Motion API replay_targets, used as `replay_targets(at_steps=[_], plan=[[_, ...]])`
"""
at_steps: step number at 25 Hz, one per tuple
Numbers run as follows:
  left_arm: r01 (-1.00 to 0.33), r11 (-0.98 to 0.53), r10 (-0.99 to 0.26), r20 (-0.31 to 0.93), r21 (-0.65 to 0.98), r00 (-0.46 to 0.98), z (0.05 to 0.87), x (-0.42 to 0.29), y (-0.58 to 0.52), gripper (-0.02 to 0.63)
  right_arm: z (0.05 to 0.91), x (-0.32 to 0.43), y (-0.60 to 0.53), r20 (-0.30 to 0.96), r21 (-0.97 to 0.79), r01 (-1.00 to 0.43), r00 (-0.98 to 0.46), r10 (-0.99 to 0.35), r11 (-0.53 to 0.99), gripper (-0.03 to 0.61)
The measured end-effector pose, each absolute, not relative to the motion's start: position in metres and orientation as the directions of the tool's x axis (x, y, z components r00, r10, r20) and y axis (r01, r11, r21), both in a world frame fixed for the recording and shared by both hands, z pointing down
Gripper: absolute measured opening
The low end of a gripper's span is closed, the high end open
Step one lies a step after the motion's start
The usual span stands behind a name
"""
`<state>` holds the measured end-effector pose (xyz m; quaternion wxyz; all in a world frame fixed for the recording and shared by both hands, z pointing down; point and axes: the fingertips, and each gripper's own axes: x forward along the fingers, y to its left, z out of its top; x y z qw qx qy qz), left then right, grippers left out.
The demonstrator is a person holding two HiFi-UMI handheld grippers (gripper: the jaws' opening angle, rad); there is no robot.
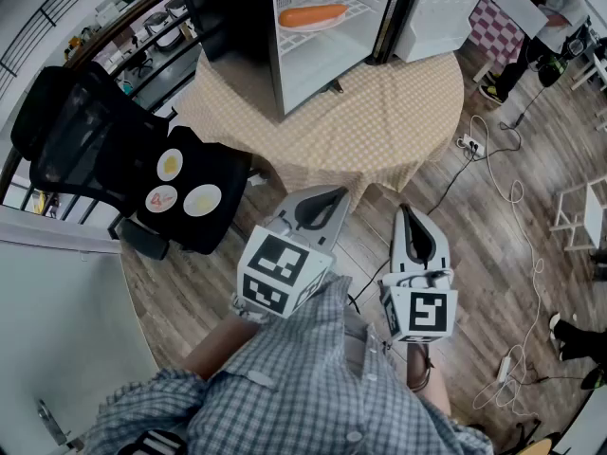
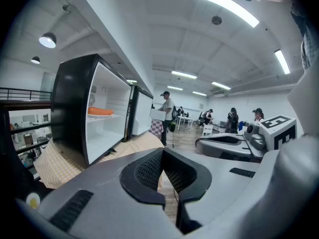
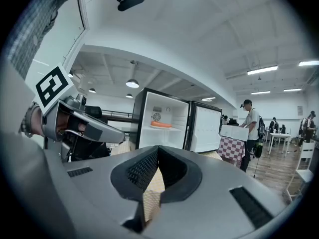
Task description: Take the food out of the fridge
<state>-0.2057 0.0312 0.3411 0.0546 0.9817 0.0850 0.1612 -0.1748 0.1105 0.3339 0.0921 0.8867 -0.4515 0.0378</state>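
A small black fridge [image 1: 285, 36] stands open on a round table [image 1: 379, 131] with a checked cloth. On its white shelf lies an orange food [image 1: 313, 15] on a white plate; it also shows in the left gripper view [image 2: 99, 111] and the right gripper view [image 3: 161, 124]. Both grippers hover over the wooden floor, short of the table and apart from the fridge. My left gripper [image 1: 337, 195] [image 2: 162, 151] is shut and holds nothing. To its right, my right gripper [image 1: 406, 211] [image 3: 158, 149] is shut and empty too.
A black chair [image 1: 104, 150] at the left carries three small plates [image 1: 169, 164] of food. Cables [image 1: 493, 159] and a power strip trail over the floor at the right. A person [image 3: 249, 128] with a white box stands beyond the fridge door [image 1: 436, 12].
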Motion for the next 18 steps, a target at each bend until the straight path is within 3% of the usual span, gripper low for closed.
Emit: replay_targets(at_steps=[18], plan=[[0.153,-0.979,0.188,0.320,0.132,0.929,0.346,-0.187,0.052,0.005,0.341,-0.157,0.135,0.146,0.096,-0.800,0.600,-0.786,-0.593,0.009]])
